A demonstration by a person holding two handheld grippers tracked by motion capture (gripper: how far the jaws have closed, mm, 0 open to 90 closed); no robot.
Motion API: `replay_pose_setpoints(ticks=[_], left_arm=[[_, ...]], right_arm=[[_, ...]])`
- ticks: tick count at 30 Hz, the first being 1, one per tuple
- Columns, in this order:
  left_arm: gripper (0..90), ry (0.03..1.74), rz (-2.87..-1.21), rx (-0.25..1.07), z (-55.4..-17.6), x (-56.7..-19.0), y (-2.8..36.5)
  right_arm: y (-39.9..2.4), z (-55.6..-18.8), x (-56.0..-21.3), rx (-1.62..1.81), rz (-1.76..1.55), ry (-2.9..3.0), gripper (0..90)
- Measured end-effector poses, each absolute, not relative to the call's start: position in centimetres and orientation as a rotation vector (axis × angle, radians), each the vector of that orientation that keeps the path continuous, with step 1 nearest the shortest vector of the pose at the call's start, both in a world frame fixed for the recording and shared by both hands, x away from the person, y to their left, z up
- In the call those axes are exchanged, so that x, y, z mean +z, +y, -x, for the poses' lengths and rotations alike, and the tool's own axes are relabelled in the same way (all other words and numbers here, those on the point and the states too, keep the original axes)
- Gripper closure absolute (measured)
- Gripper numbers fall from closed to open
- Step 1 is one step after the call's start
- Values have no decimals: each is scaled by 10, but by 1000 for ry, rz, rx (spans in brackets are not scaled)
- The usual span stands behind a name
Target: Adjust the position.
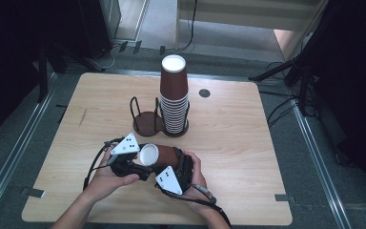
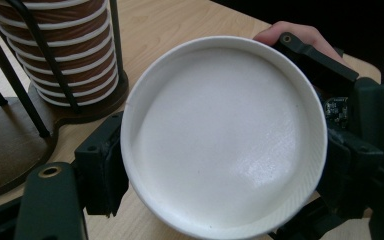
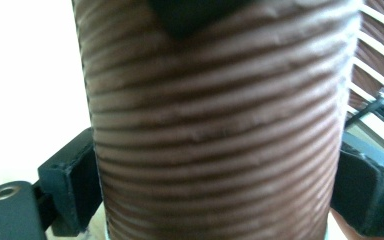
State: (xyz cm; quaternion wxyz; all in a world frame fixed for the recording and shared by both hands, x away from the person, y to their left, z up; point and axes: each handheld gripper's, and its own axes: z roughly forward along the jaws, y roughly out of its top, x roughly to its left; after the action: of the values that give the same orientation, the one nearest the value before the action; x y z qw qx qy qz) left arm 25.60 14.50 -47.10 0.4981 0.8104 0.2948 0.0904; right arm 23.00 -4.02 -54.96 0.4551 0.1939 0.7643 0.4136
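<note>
A brown ribbed paper cup [image 1: 166,155] lies level above the table's near middle, held between both grippers. Its white base [image 2: 225,135] faces my left gripper [image 2: 225,172], whose jaws press on either side of the base end. In the high view the left gripper [image 1: 145,157] comes from the left and the right gripper [image 1: 175,160] from the near right. My right gripper [image 3: 215,185] has its jaws against both sides of the cup's ribbed wall [image 3: 215,125]. A hand holds each gripper.
A tall stack of upturned brown cups [image 1: 174,100] stands in a black wire holder [image 1: 145,123] just beyond the grippers; the holder's left bay has no cups. The stack [image 2: 65,55] is close at the left gripper's far left. A dark round hole [image 1: 204,93] marks the wooden table [image 1: 248,143].
</note>
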Motion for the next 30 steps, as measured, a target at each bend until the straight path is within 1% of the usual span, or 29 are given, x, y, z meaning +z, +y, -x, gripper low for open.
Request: replay_pose_setpoints(ticks=[6, 11, 15, 16, 30], left_arm=[[227, 723, -1952, 191, -257, -473, 147], [229, 745, -1914, 138, -261, -475, 152], [231, 770, -1881, 157, -262, -474, 158], [231, 781, -1859, 184, -263, -474, 161], [229, 846, -1790, 260, -266, -475, 173]], right_arm=[[-41, -230, -550, 1022, -479, 1889, 68], [-42, -229, -548, 1014, -488, 1895, 49], [-43, -225, -542, 1058, -471, 1884, 5], [-45, -225, -540, 1076, -467, 1885, 2], [-54, -227, -527, 1128, -531, 1837, 2]])
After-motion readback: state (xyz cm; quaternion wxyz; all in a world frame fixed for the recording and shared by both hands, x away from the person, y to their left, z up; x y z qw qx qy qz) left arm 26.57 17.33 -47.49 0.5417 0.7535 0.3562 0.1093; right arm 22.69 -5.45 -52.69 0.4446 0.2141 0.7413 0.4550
